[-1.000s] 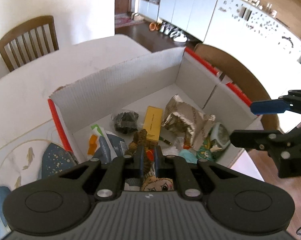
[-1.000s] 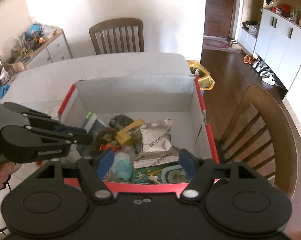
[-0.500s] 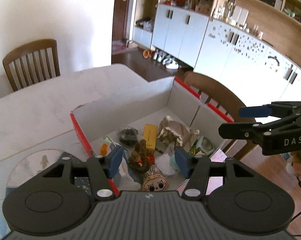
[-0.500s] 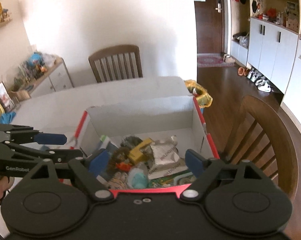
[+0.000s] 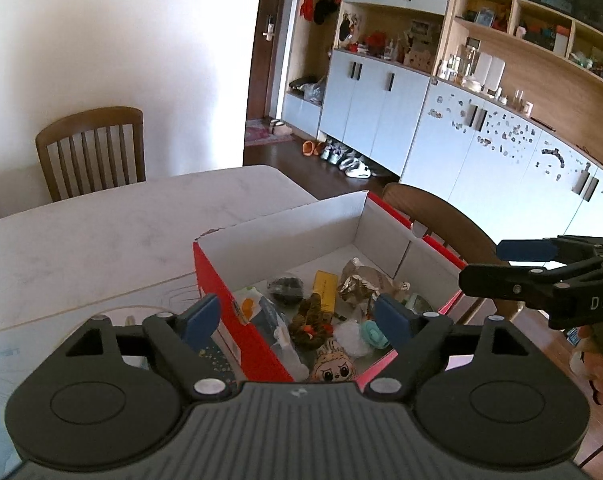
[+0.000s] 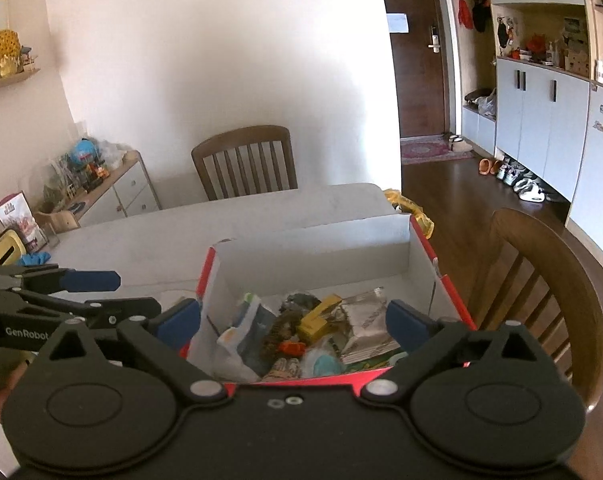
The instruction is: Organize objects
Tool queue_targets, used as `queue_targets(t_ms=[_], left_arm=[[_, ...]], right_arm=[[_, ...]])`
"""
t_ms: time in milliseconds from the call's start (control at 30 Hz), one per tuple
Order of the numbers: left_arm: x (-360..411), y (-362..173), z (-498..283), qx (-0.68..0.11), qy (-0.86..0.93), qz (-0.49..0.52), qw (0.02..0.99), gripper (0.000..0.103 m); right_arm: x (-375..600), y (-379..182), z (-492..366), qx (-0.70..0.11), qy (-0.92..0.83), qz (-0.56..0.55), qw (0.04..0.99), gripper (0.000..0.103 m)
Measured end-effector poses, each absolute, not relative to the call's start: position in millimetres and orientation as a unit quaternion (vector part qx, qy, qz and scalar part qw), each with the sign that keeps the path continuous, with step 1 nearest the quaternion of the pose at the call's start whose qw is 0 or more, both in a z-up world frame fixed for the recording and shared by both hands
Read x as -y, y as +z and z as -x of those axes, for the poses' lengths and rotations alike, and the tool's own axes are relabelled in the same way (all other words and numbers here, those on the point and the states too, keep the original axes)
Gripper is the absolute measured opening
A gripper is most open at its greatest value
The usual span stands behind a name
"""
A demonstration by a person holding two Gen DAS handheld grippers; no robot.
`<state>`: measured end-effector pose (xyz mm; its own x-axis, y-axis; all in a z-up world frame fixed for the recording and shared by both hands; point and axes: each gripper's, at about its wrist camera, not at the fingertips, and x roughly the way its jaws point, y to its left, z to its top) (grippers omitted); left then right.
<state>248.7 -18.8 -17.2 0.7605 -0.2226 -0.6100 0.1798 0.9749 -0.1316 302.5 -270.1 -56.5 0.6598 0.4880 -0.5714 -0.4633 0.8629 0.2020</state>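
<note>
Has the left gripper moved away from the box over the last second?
Yes. The left gripper has pulled back and up from the box, which looks smaller and lower in its view; its jaws are opening, empty.

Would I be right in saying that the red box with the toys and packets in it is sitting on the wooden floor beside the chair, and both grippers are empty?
Not quite: the red box sits on the white table, at its edge next to the chair, not on the floor. The right wrist view shows this clearly. The rest holds: left gripper and right gripper are both empty, their jaws opening.
</note>
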Motion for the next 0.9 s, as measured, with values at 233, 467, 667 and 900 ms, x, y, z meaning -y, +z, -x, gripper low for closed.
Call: queue_targets(t_ms=[233, 467, 667, 900], left_arm=[[10.4, -15.1, -236.5, -0.317, -0.104, 0.042, 0.942, 0.103], [10.4, -13.5, -227.1, -0.31, -0.097, 0.031, 0.945, 0.103], [8.9, -11.3, -220.0, -0.3, -0.089, 0.025, 0.949, 0.103], [7.5, -10.5, -212.0, -0.288, -0.088, 0.029, 0.953, 0.103]], right_arm=[[268.0, -51.8, -284.3, -0.306, 0.251, -0.024, 0.918, 0.102], [260.9, -52.8, -266.3, -0.295, 0.221, -0.019, 0.929, 0.102], [255.4, -54.6, -257.0, -0.292, 0.219, -0.019, 0.931, 0.102], [254.4, -53.7, -252.7, -0.286, 0.219, -0.028, 0.932, 0.102]])
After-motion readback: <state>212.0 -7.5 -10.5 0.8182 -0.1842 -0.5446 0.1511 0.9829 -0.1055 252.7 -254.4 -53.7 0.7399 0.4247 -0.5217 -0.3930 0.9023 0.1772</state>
